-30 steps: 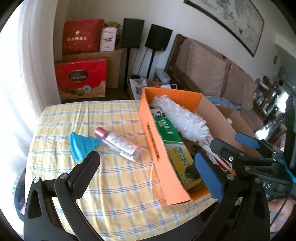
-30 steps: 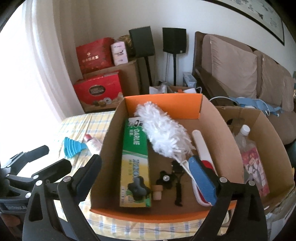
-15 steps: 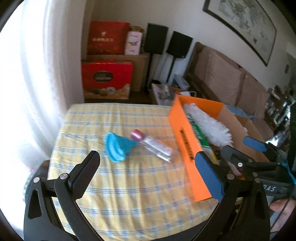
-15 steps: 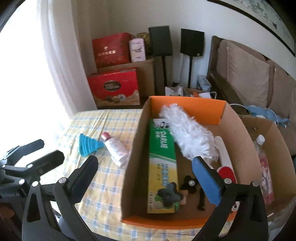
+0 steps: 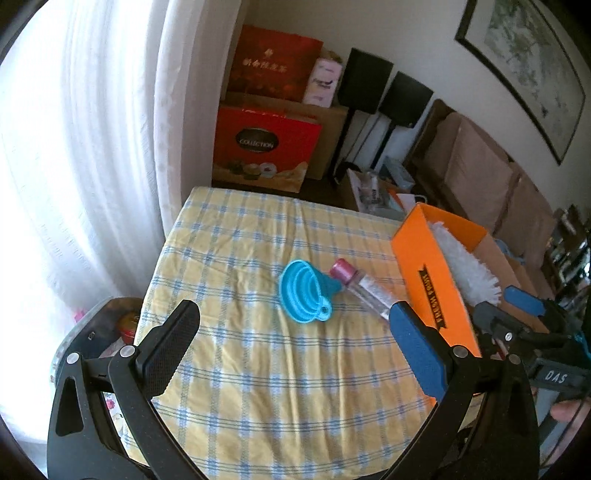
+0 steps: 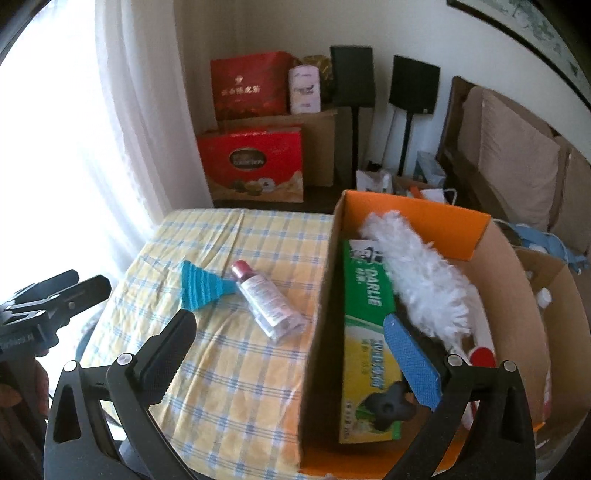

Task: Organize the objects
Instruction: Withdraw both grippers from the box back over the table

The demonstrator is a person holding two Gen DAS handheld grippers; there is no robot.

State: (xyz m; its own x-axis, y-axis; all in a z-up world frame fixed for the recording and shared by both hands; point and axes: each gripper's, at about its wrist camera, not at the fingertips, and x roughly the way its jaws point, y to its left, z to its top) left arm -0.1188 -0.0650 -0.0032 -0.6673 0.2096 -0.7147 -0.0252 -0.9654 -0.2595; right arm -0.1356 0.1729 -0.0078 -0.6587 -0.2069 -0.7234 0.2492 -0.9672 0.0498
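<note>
Funnel (image 5: 303, 292) lies untouched; both grippers' fingers (image 5: 173, 345) spread wide, empty.

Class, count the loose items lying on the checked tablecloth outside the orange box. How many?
2. A blue funnel lies mid-cloth; a pink-capped bottle lies beside it, nearer the box. Others may be hidden behind the jaws.

Sunlit white curtain (image 5: 92, 155), tan sofa (image 6: 517, 173), two black speakers (image 6: 384, 79) against pale wall (image 6: 251, 26).
</note>
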